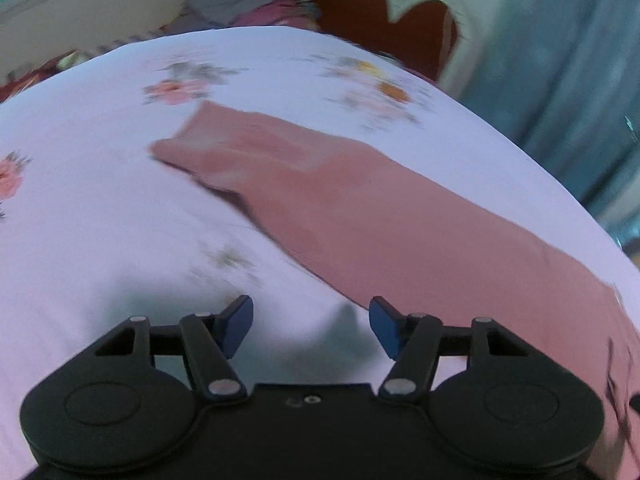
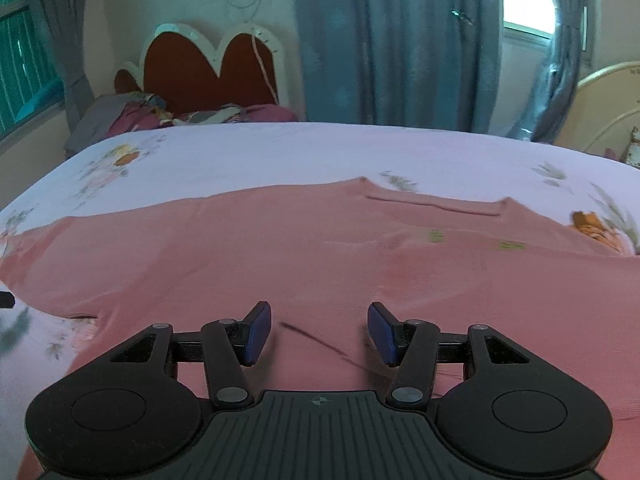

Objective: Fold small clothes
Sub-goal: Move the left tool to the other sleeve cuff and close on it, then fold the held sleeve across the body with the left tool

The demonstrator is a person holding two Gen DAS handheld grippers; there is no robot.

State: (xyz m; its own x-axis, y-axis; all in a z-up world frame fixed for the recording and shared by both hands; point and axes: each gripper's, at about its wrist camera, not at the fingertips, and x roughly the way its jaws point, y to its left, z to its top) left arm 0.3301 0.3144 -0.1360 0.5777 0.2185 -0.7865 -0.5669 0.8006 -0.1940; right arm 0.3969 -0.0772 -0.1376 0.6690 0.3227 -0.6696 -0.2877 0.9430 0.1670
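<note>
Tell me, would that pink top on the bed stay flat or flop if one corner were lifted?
Probably flop: the pink top lies limp and rippled on the bedsheet. Its thin ribbed knit looks light. Pushed, it would likely bunch rather than slide whole.

The place is a bedroom in a home. A wide bed under a pale lilac sheet printed with flowers (image 2: 280, 152) fills the middle. Beyond it stands a second bed with a scalloped white-framed, dark red headboard (image 2: 208, 68) and rumpled bedding. Long blue-grey curtains (image 2: 400, 40) hang beside a bright window (image 2: 528, 0).
</note>
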